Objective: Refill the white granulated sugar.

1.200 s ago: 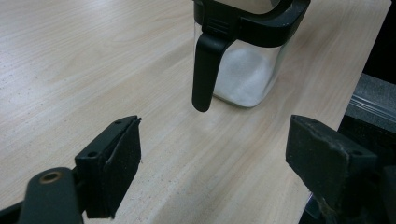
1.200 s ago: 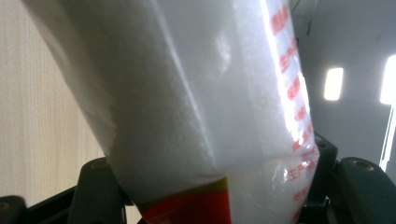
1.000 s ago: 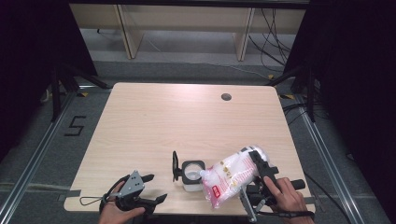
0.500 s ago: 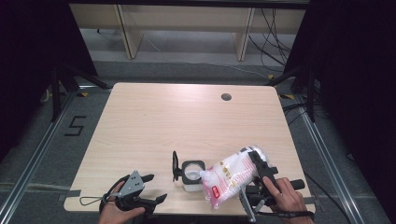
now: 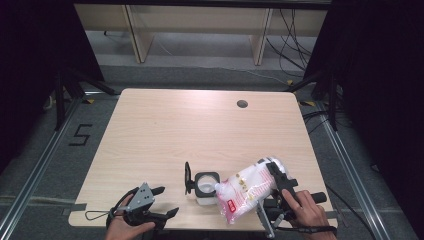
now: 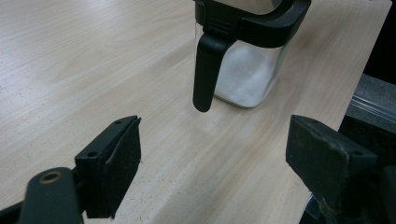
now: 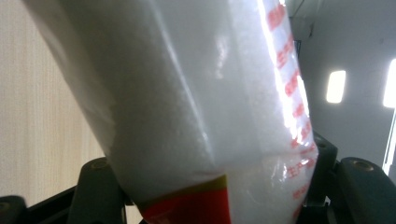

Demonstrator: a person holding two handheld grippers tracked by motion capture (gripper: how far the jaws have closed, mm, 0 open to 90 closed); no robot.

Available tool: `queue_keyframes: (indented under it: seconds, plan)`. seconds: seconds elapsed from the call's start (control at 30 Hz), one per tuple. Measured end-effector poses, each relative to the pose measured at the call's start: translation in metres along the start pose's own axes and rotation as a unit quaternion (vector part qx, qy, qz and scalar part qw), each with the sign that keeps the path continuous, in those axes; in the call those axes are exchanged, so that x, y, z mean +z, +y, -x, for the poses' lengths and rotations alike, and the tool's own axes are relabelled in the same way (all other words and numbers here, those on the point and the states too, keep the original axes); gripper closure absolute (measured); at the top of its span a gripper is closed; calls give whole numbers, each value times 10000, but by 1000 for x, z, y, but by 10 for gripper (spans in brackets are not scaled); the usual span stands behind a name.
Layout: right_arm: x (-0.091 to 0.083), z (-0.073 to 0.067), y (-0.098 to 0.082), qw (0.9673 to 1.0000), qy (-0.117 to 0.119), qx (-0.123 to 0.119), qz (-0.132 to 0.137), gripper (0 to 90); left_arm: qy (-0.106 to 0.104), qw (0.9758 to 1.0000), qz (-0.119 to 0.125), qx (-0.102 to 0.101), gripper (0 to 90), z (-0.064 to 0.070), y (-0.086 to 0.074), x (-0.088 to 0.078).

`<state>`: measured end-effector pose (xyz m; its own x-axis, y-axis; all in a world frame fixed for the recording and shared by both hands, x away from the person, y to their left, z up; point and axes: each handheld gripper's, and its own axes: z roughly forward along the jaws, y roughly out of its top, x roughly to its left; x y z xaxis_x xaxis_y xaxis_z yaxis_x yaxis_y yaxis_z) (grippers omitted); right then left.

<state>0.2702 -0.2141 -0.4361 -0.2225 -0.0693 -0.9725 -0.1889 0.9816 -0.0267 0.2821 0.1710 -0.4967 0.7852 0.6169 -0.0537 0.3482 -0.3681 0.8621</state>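
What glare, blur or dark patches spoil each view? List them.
High view: table evenly lit, surroundings black. Left gripper view: jaws soft, jar sharper. Right gripper view: bag too close, hazy, glare streaks on it, ceiling lights blown out.

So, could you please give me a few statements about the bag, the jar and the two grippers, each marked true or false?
1. The right gripper is clamped on the plastic bag of white grains. True.
2. The bag lies flat on the table. False: it is held tilted, one end by the jar's mouth.
3. The jar has its black lid flipped open. True.
4. The left gripper holds the jar's handle. False: its jaws stand open, short of the jar.
5. The jar is empty. False: white grains lie inside.
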Motion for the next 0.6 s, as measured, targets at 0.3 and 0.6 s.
queue_keyframes:
  seconds: [0.3, 0.6]
  plan:
    - [0, 1, 0, 10000, -38, -52, 21, 375, 1, 10000, 1, 4, 176, 0, 0, 0]
    - [0, 0, 0, 10000, 54, 15, 0, 375, -3, 10000, 12, -14, 176, 0, 0, 0]
